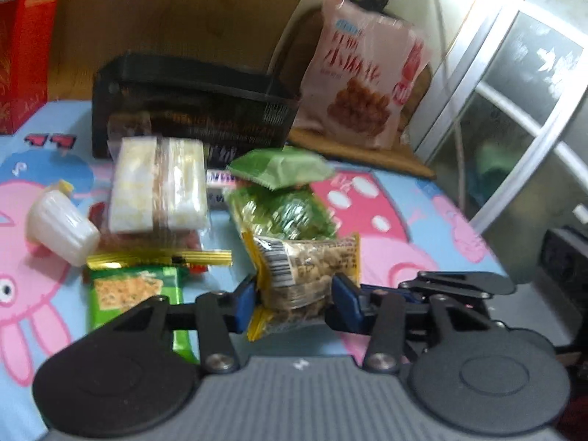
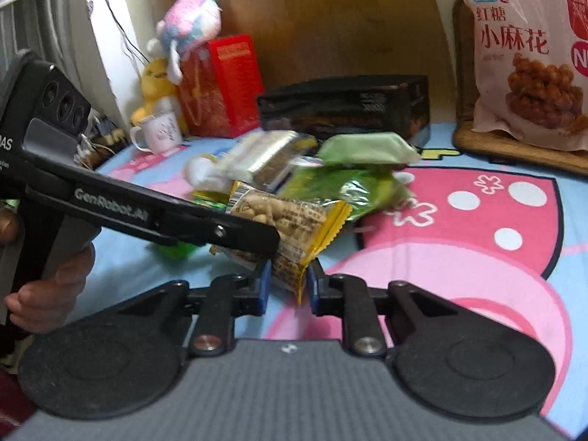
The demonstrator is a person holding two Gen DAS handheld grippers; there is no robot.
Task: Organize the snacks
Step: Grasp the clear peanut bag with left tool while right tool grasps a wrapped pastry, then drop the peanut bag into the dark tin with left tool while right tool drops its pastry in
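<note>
A yellow-edged clear packet of peanuts [image 1: 305, 275] is held between both grippers above the cartoon mat. My left gripper [image 1: 294, 299] is shut on its lower part. My right gripper [image 2: 288, 286] is shut on its yellow end [image 2: 294, 242]; the left gripper's arm [image 2: 154, 209] crosses the right wrist view. Behind lies a pile of snacks: green packets [image 1: 283, 187], a white wafer pack [image 1: 158, 183], a white jelly cup [image 1: 62, 228], a green cracker packet [image 1: 128, 290]. A black mesh basket [image 1: 191, 110] stands at the back.
A large pink snack bag [image 1: 367, 77] leans on a wooden board at the back right. A red box [image 2: 224, 84], plush toys [image 2: 183, 36] and a white mug [image 2: 158, 128] stand at the back left. The mat's edge [image 1: 488, 242] drops off on the right.
</note>
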